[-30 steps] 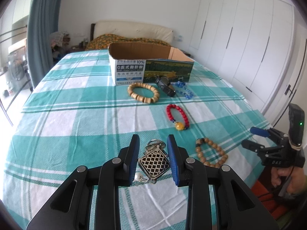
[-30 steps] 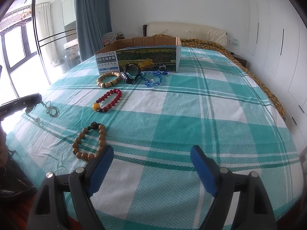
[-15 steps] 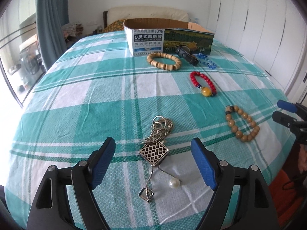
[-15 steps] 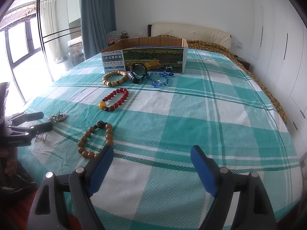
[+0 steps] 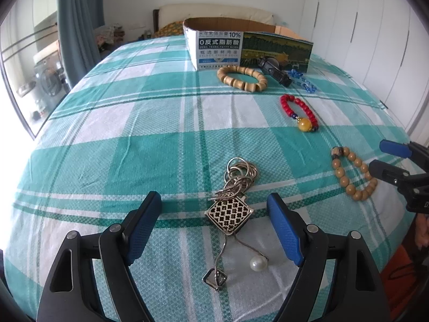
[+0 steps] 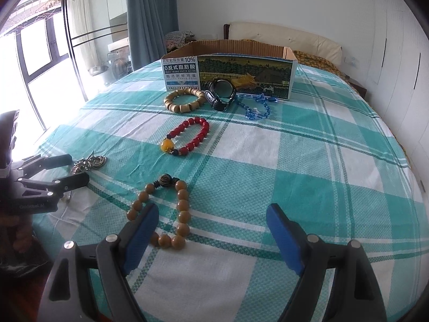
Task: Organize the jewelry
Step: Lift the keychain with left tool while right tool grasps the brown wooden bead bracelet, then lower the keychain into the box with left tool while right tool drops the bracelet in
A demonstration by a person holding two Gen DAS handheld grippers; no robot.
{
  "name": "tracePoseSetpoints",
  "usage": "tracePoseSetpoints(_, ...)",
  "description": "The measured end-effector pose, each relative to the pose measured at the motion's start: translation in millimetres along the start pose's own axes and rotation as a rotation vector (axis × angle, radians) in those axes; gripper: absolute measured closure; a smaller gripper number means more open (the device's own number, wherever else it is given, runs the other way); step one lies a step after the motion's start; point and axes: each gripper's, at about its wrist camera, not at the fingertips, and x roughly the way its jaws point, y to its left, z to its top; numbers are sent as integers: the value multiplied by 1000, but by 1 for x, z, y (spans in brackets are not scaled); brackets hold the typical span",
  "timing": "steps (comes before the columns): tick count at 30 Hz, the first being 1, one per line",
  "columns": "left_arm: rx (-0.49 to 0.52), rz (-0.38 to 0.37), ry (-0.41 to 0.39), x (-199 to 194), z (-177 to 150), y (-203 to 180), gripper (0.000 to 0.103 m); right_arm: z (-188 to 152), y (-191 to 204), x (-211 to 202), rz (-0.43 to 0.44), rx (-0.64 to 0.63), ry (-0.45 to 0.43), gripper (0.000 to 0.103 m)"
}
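A gold lattice pendant necklace (image 5: 228,215) with coiled chain and a pearl lies on the bedspread between the fingers of my open left gripper (image 5: 214,225), untouched. A brown bead bracelet (image 6: 171,209) lies just ahead of my open right gripper (image 6: 211,230), by its left finger. Farther off lie a red bead bracelet (image 5: 300,111), a light wooden bracelet (image 5: 241,77), a black watch (image 6: 221,94) and a blue bead chain (image 6: 257,107), all in front of an open cardboard box (image 5: 241,45). The right gripper (image 5: 386,158) shows in the left wrist view at the right edge.
All lies on a bed with a teal and white plaid cover (image 5: 134,134). White wardrobe doors (image 5: 375,40) stand to the right, a window and blue curtain (image 6: 150,18) to the left. The left gripper (image 6: 72,170) shows at the left edge of the right wrist view.
My left gripper opened, let go of the pendant necklace and drew back; the necklace now lies on the bedspread. My right gripper moved forward toward the brown bead bracelet.
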Motion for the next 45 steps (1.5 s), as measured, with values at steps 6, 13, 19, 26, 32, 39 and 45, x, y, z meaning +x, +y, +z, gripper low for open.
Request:
tracePoseSetpoints(6, 13, 13, -4, 1, -1, -2, 19, 3, 8, 15, -12, -32, 40, 19)
tracePoseSetpoints(13, 15, 19, -6, 0, -1, -4, 27, 0, 14, 18, -31, -57, 46, 49)
tracePoseSetpoints(19, -8, -28, -15, -6, 2, -2, 69, 6, 16, 13, 54, -47, 64, 91)
tracePoseSetpoints(26, -71, -102, -87, -39, 23, 7, 69, 23, -1, -31, 108, 24, -11, 91)
tracePoseSetpoints(32, -84, -141, -146, -69, 52, 10, 69, 38, -16, -63, 99, 58, -69, 91)
tracePoseSetpoints(39, -85, -191, -175, -82, 78, 9, 69, 54, -33, -84, 99, 107, -111, 91)
tracePoseSetpoints(45, -80, -215, -190, -86, 103, 8, 69, 64, -38, -94, 109, 107, -139, 91)
